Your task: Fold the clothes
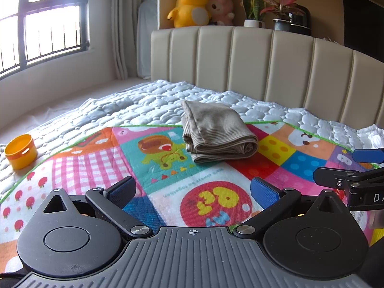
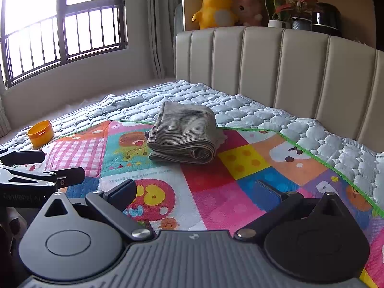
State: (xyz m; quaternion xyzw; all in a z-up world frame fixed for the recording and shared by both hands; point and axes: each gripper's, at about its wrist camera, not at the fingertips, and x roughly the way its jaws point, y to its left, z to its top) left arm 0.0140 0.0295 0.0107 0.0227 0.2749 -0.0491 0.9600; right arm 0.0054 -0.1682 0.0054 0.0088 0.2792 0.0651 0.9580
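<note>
A: Left wrist view, item one: bed (image 1: 148, 100), quilted pale cover, padded cream headboard (image 1: 252, 60) behind it.

B: Item two?

A: Patchwork cartoon blanket (image 1: 216, 180), spread over the near part of the bed, green-edged.

B: And the clothes?

A: One folded garment (image 1: 216, 132), beige with fine stripes, lying in a thick bundle across the blanket's far edge, partly on the quilt. Nothing touches it.

B: Grippers?

A: Left hand-held gripper (image 1: 192, 189), released, blue pads spread wide, nothing between them, hovering over the blanket, near side of the garment. Right hand-held gripper (image 2: 199, 189), likewise released and empty, same side; its tip enters the left wrist view at the right edge.

B: Smaller lots?

A: Yellow plush toy (image 1: 189, 7) and pink plush toy (image 1: 220, 7) on the ledge above the headboard, potted plants (image 1: 266, 9) beside them. Orange tub (image 1: 20, 151) on the quilt, far left, well apart from the garment.
</note>
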